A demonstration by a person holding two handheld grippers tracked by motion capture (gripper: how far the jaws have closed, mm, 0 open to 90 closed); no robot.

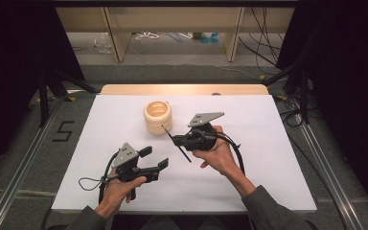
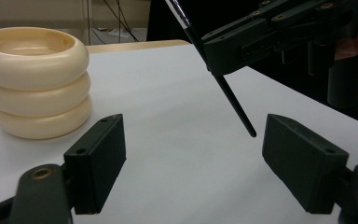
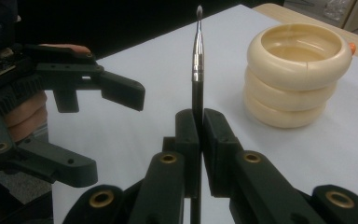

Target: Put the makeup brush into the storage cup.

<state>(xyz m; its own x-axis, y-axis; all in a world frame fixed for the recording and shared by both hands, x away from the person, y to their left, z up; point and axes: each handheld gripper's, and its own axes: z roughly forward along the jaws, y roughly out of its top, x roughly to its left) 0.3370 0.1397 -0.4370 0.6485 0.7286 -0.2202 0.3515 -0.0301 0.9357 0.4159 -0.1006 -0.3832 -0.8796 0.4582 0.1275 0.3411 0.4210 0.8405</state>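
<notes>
High view, right tool (image 1: 176, 139) clamped on brush (image 1: 176, 143), left tool (image 1: 154, 158) wide open, empty.

A single mark can be read: a dark figure "5" (image 1: 63, 131), drawn in angular, blocky strokes on the grey carpeted floor (image 1: 14, 143) to the left of the white counter (image 1: 124, 191), between the counter's edge and a slanting metal rail (image 1: 24, 167), as the high view shows. No label, brand or other writing is legible anywhere else.
</notes>
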